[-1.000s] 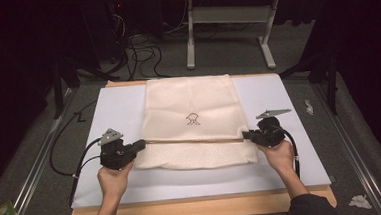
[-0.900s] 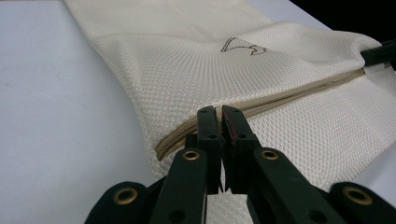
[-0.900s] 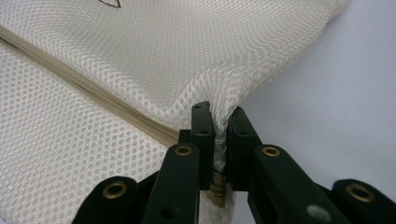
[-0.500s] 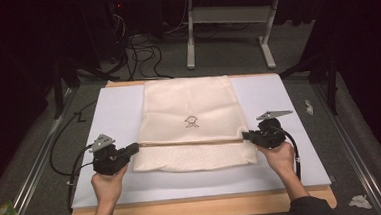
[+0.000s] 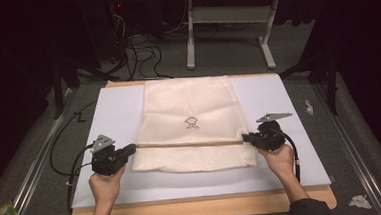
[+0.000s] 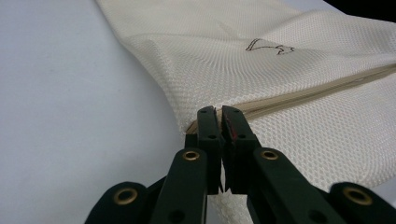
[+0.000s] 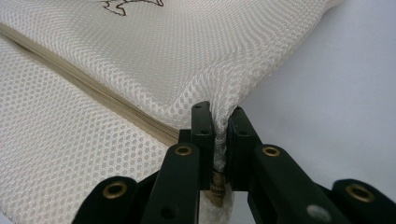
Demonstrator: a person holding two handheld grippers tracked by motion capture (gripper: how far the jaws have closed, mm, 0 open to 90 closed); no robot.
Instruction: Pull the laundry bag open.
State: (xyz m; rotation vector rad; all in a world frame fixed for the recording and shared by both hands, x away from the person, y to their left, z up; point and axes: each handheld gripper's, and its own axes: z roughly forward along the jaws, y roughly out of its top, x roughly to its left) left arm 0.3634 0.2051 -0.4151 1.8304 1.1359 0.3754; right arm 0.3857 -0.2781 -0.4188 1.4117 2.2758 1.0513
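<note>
left claw: clamped on mesh bag left edge at the fold | right claw: clamped on right edge | bag flat on table

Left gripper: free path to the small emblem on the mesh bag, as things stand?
Probably not yet: the left gripper is shut on the mesh bag at its left edge. Bare fabric lies between it and the emblem; it must let go first.

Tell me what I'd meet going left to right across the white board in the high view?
Left gripper → cream mesh bag with its small dark emblem → right gripper, all lying on the white board.
</note>
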